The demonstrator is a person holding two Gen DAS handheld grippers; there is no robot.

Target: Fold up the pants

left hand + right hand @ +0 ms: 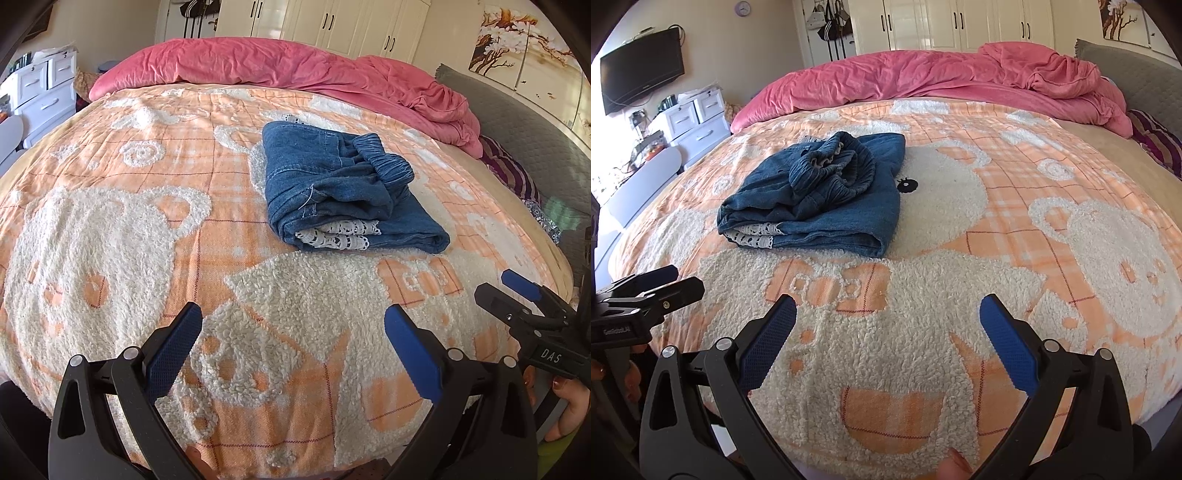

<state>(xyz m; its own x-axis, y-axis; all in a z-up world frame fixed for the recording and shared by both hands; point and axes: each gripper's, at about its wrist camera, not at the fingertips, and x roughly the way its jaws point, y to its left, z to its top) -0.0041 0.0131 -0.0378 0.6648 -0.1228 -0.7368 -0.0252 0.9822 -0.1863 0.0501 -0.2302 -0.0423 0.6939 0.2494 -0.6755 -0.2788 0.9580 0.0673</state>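
Observation:
Blue denim pants (343,188) with white lace trim lie folded into a compact bundle on the orange and white fleece blanket (147,229). The right wrist view shows the same pants (816,199) left of centre, elastic waistband bunched on top. My left gripper (293,332) stands open near the bed's front edge, well short of the pants, nothing between its fingers. My right gripper (888,325) is open too, also over bare blanket (960,280) in front of the pants. Each gripper shows at the edge of the other's view: the right gripper (513,291) and the left gripper (665,282).
A crumpled pink duvet (295,66) runs along the bed's far side. A grey headboard (535,140) and striped pillow (509,170) lie at the right. White drawers (698,122), a wall television (642,79) and wardrobes (960,22) line the room. A hand (570,402) holds the right gripper's handle.

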